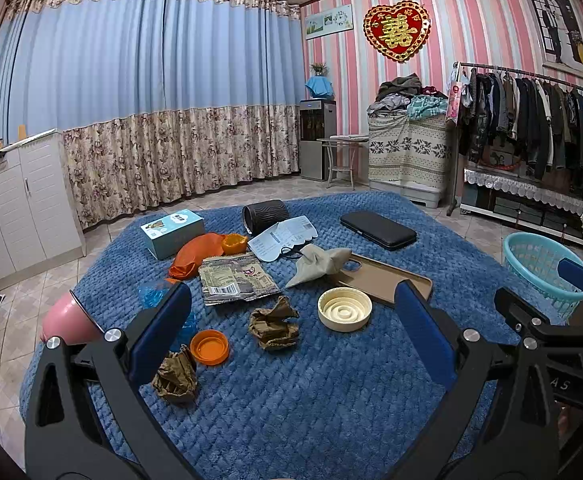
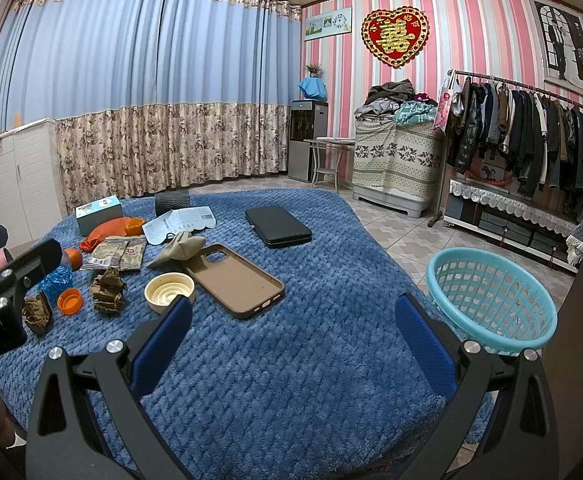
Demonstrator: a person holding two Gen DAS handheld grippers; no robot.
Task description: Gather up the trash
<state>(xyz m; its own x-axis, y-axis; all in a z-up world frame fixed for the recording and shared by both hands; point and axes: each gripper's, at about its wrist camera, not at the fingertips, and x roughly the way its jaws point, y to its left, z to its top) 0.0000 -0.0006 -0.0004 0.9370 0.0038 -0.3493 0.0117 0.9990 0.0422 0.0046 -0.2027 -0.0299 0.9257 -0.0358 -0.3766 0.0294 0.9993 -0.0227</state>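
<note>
Jaws agape, crumpled paper (image 1: 274, 328) between.

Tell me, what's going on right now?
Both grippers open, empty: left, right. Crumpled paper lies on blanket. Basket empty. Nothing blocking.

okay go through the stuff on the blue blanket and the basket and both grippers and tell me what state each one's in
left gripper: open, holding nothing
right gripper: open, holding nothing
basket: upright, looks empty
phone case: lying inside-up, empty
cream lid: off, inner side up
orange cap: off, hollow side up
black cup: tipped on its side
paper wads: crumpled
snack wrapper: flattened, torn open
black wallet case: closed, flat
</note>
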